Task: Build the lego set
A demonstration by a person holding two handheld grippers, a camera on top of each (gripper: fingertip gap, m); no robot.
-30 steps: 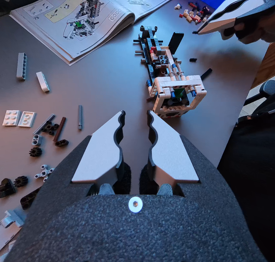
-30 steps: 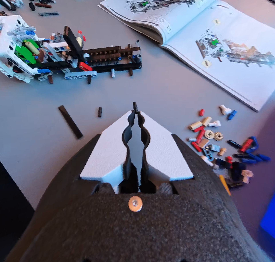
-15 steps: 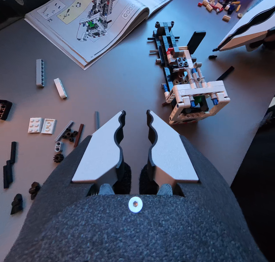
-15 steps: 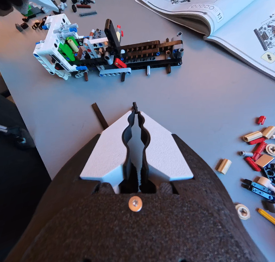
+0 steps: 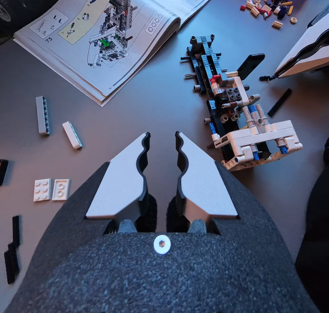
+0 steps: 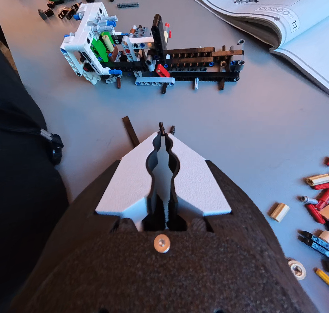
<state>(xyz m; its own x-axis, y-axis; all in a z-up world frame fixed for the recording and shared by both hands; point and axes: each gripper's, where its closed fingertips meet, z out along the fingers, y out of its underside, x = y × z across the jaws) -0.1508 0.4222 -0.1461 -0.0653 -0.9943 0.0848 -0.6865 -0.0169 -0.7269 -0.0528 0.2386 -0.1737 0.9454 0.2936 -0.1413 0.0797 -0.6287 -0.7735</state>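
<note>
The right gripper (image 6: 162, 134) is clenched on a small black pin (image 6: 161, 126) at its very tips, hovering over the grey table (image 6: 249, 126) near the half-built chassis (image 6: 151, 55), which lies just beyond. The left gripper (image 5: 162, 134) hangs released and empty, the chassis to its right. To seat the pin cleanly, I judge the left should first steady the chassis while the right lines the pin square with its hole before pressing.
</note>
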